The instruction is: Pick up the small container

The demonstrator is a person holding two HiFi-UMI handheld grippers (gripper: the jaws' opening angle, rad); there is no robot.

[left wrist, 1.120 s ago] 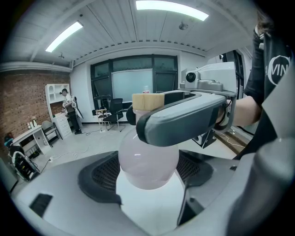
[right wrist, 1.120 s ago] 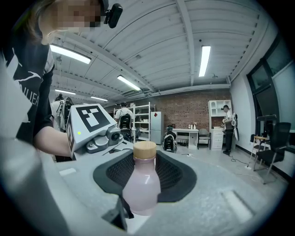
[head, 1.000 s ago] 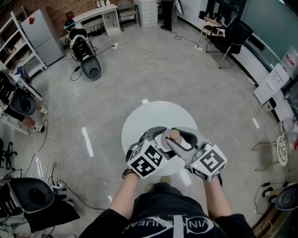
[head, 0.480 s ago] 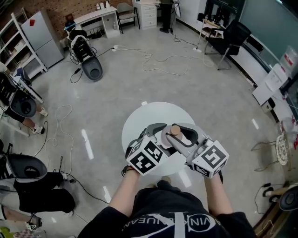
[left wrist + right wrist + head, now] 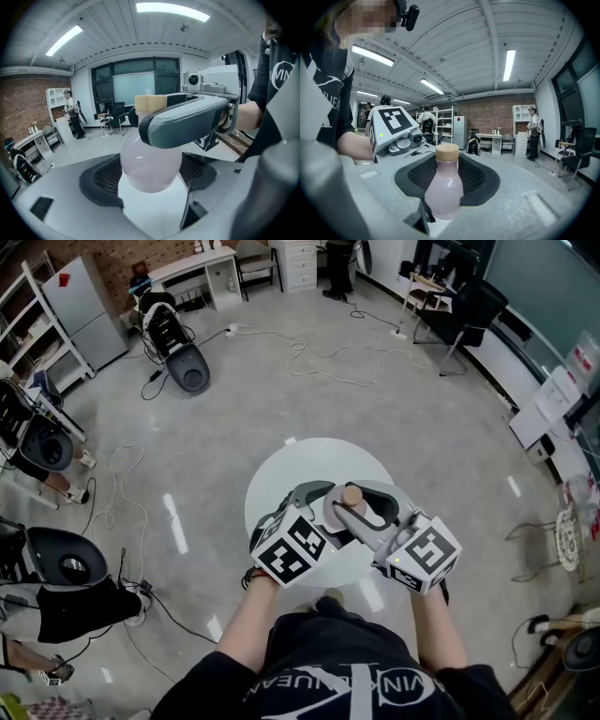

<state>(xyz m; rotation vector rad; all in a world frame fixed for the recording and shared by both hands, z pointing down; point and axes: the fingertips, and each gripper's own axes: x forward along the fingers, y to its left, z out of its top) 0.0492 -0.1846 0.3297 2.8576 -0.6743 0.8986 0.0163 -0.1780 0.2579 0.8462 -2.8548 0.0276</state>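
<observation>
Above the near edge of the round white table (image 5: 281, 482), both grippers meet on the small container (image 5: 151, 159), a pale pink bottle with a tan cap (image 5: 447, 151). It stands upright over the tabletop, but whether its base rests on the table or hangs just clear of it is hard to tell. The left gripper (image 5: 321, 504) comes in from the table's near left, and its dark mesh pads (image 5: 101, 176) press on both sides of the bottle's round belly. The right gripper (image 5: 367, 509) reaches in from the near right, its jaws spread wide with the bottle between them. One of those jaws crosses in front of the bottle's neck. Cables (image 5: 323, 367) trail over the floor beyond the table's far side.
</observation>
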